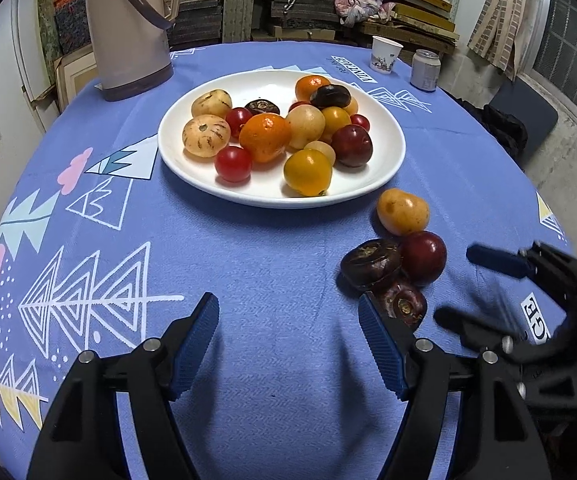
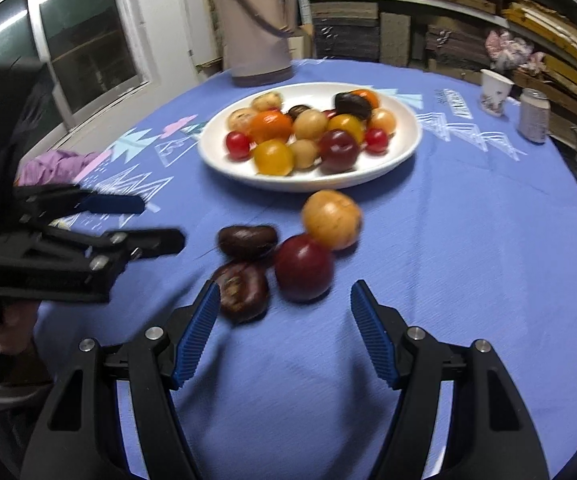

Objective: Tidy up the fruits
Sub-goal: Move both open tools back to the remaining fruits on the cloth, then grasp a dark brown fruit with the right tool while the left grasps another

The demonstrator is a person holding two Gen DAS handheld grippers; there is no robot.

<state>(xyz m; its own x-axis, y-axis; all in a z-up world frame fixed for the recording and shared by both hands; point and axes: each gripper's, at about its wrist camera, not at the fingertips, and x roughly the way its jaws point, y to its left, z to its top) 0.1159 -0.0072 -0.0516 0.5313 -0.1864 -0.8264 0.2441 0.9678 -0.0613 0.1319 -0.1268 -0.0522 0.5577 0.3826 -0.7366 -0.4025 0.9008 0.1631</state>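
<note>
A white plate holds several fruits: orange, yellow, red, pale speckled and dark ones. Loose on the blue cloth lie a yellow-orange fruit, a red plum and two dark brown fruits. My left gripper is open over bare cloth, its right finger just beside the nearer dark fruit. My right gripper is open, with the plum just ahead of its gap and a dark fruit by its left finger.
A beige thermos jug stands behind the plate. A paper cup and a can sit at the far right. A purple cloth lies at the table's left edge. Stacked boards fill the shelves behind.
</note>
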